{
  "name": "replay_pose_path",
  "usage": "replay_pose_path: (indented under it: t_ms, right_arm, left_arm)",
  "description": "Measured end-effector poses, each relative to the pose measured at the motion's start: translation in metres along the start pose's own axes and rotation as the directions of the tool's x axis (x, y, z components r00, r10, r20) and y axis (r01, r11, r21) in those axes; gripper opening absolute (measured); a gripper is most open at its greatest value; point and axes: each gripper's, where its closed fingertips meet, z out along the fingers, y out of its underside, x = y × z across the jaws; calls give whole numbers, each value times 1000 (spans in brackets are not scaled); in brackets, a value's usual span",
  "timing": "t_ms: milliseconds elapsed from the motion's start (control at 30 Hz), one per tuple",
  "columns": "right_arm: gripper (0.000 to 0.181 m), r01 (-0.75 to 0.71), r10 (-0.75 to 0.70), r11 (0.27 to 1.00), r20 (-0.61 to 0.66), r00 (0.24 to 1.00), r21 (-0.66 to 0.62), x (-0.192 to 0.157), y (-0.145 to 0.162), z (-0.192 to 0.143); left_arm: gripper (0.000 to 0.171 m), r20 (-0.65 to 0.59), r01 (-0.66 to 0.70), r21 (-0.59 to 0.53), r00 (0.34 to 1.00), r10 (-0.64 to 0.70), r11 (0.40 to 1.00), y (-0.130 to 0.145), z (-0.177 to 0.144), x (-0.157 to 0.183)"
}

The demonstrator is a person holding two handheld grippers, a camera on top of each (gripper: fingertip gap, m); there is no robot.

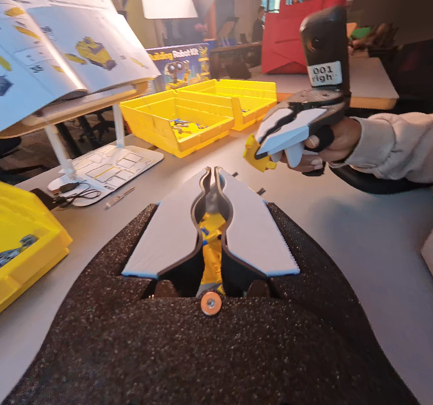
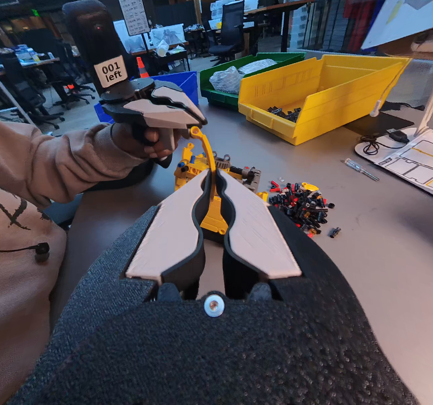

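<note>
Your right hand-held gripper [image 2: 212, 175] is pinching a thin curved yellow piece [image 2: 206, 149] between its fingertips; the piece rises out of the tips and ends in a small ring at its top. In the left wrist view the same gripper [image 1: 259, 153] shows off to the right, gripped by your hand [image 1: 328, 145], with that yellow piece [image 1: 255, 155] at its tips, held above the grey tabletop [image 1: 328, 241].

Your left hand-held gripper [image 1: 212, 169] has its fingers pressed together at the tips, with nothing visible between them. Through the gap lower down between the fingers you see a yellow brick model [image 1: 212, 248] beneath it. In the right wrist view the left gripper [image 2: 201, 121] hangs just above and to the left of the ring end of the curved piece, close to it; you cannot tell whether they touch.

Just beyond your right gripper's tips the partly built yellow model [image 2: 194, 168] sits on the tabletop [image 2: 375, 229], with grey gears and black parts on it. Beside it on the right lies a heap of small black and red pieces [image 2: 302, 203], and a little farther right a small screwdriver [image 2: 360, 168].

Farther back stand a yellow bin [image 2: 316, 98] holding a few black parts, a green bin [image 2: 234, 81] with wrapped plastic bags, and a blue bin [image 2: 187, 84]. In the left wrist view an open instruction booklet [image 1: 58, 49] rests on a white stand [image 1: 98, 168] at the left, with more yellow bins [image 1: 178, 121] and a red bag [image 1: 288, 35] behind.
</note>
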Motion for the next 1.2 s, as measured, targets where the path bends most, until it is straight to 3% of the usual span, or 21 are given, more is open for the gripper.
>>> replay_pose_path:
  t_ms: [267,433,533,633,733,900,1000,1200]
  right_arm:
    - [1,24,-32,999,-235,971,-39,64,2,-33]
    - [1,26,-103,986,-483,870,-164,157,-6,-81]
    - [1,3,-154,972,-623,767,-236,230,-19,-111]
    - [1,-101,-132,951,-681,720,-292,286,-17,-118]
    - [1,-205,-101,911,-676,730,-358,317,-1,-105]
    - [8,-257,-89,873,-656,750,-413,333,20,-84]
    - [16,-207,-101,905,-658,746,-373,327,8,-81]
    - [17,-17,-105,977,-545,832,-214,256,-36,-68]
  left_arm:
    - [8,213,135,28,967,-138,990,15,-18,-66]
    - [9,225,264,61,936,-270,963,24,-22,-84]
    - [10,233,275,61,931,-282,960,26,-22,-86]
    - [9,259,239,31,936,-239,971,30,-23,-87]
    - [10,267,219,0,940,-211,976,34,-21,-86]
    - [11,246,211,-34,949,-196,977,38,-17,-80]
    - [13,240,193,-52,955,-175,980,37,-17,-78]
    - [17,207,202,-53,960,-187,978,34,-16,-71]
